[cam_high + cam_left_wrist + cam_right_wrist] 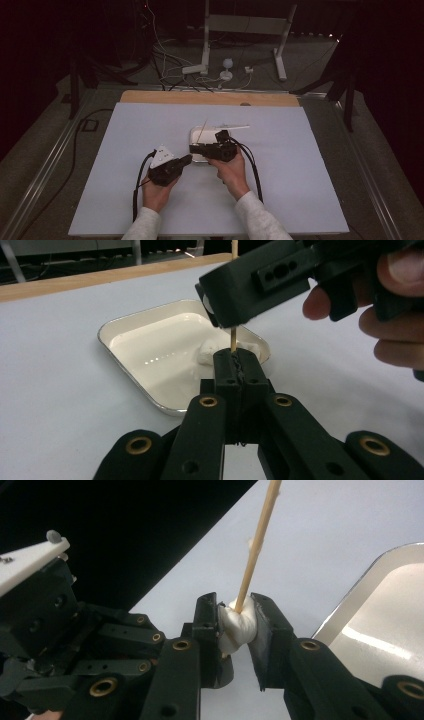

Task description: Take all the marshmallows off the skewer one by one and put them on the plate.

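Note:
My left gripper [238, 357] is shut on the lower end of a thin wooden skewer [233, 337], which stands nearly upright beside a white tray [131, 320]. Higher up the skewer [256, 540] a soft white lump [239, 627] is threaded on, and my right gripper [235, 609] is shut on it, its pads squeezing both sides. In the high view the left gripper [187, 159] and the right gripper [194, 148] meet at the tray's [192, 134] near left corner, with the skewer [201, 131] leaning up and away. Another white lump [205, 352] lies in the tray.
The tray sits mid-table on a pale sheet [130, 150]. A flat white strip [232, 126] lies at its far edge. A wooden table edge [210, 98] runs along the back, with stand legs [280, 60] and cables on the floor behind.

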A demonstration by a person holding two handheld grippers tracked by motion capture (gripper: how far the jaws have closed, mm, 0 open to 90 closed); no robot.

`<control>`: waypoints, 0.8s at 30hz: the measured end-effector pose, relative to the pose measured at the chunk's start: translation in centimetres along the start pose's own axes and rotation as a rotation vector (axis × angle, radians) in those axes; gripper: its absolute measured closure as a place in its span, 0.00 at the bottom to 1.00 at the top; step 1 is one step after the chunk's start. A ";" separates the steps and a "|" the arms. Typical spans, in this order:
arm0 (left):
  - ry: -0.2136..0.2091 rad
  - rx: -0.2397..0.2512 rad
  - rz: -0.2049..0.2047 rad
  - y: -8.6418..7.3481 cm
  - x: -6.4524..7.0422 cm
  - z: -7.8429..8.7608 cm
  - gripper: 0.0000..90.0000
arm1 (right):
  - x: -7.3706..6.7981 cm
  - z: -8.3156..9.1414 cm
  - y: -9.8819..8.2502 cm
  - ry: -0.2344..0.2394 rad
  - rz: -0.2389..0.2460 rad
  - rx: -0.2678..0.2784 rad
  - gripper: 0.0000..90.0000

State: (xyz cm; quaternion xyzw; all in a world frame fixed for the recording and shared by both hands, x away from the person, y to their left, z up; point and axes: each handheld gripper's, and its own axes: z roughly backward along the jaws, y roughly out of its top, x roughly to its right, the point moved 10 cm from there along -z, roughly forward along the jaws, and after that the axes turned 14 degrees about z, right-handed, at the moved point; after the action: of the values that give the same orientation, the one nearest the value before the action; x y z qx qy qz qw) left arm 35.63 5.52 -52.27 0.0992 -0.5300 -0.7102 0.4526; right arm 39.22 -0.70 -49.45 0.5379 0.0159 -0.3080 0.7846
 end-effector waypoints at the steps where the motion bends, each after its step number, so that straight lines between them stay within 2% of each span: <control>1: 0.000 0.002 0.000 0.0 0.0 0.0 1.00 | 0.0 0.0 0.1 -0.001 0.000 0.001 0.84; 5: 0.011 0.001 -0.013 0.0 -0.1 0.0 1.00 | 0.1 0.3 0.5 0.005 -0.019 0.013 0.85; 7: 0.034 -0.024 -0.041 -0.5 -0.3 -0.1 1.00 | 0.5 0.7 0.9 -0.017 -0.029 0.043 0.86; 9: 0.015 -0.019 -0.035 -0.4 0.0 -0.2 1.00 | 1.1 1.5 1.7 -0.008 -0.071 0.077 0.86; 10: 0.016 -0.020 -0.043 -0.4 0.2 -0.3 1.00 | 1.2 1.8 1.8 0.000 -0.077 0.073 0.86; 12: 0.008 -0.020 -0.046 -0.3 0.3 -0.4 1.00 | 1.3 2.1 2.0 -0.027 -0.034 0.058 0.86; 14: 0.014 -0.013 -0.050 -0.2 0.3 -0.2 1.00 | 1.2 2.3 2.2 -0.035 -0.014 0.048 0.86; 22: 0.036 -0.009 -0.063 -0.1 0.0 0.1 1.00 | 1.2 2.4 3.1 -0.041 -0.010 0.069 0.86; 24: 0.026 -0.007 -0.045 -0.1 0.0 0.2 1.00 | 1.2 2.3 3.1 -0.036 -0.012 0.074 0.86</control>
State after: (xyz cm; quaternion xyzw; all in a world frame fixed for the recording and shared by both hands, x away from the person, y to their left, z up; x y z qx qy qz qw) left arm 35.44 5.60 -52.28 0.1187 -0.5194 -0.7205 0.4438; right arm 41.05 -2.50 -46.35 0.5608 -0.0064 -0.3225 0.7625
